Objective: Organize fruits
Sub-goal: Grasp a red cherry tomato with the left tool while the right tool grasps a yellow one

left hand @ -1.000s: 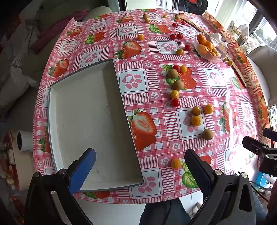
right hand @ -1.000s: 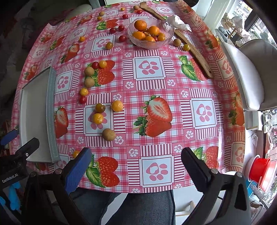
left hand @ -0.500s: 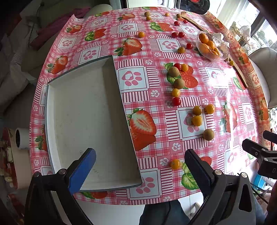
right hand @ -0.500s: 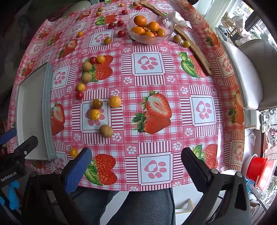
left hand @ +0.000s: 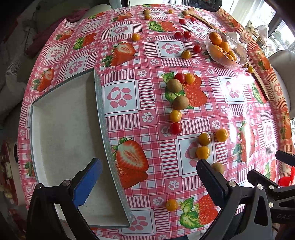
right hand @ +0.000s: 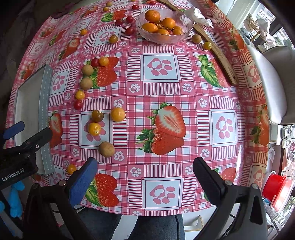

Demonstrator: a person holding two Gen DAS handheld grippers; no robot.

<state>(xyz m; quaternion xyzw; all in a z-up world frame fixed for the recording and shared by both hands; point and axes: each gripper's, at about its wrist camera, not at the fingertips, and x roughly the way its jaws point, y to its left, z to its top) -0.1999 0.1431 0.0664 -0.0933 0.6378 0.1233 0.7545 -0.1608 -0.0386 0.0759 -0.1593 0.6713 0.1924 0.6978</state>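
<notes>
Small fruits lie loose on the strawberry-print tablecloth: brown longans (left hand: 174,85), yellow berries (left hand: 202,152) and red cherry tomatoes (left hand: 175,128). An empty grey tray (left hand: 62,118) lies at the left. My left gripper (left hand: 147,177) is open and empty over the tray's right wall and the cloth near the front edge. My right gripper (right hand: 145,175) is open and empty above the front of the table; a brown longan (right hand: 106,146) lies just beyond its blue finger (right hand: 83,181). The tray also shows at the left in the right wrist view (right hand: 31,110).
A glass bowl (right hand: 185,24) of oranges stands at the back with crumpled paper (right hand: 197,15) beside it. A wooden spoon (right hand: 215,53) lies along the back right. A pale chair (right hand: 272,88) is at the right. A red container (right hand: 272,186) sits below the table edge.
Both grippers have moved forward and lower over the table, so the fruits and tray appear larger. Both stay open and empty.
</notes>
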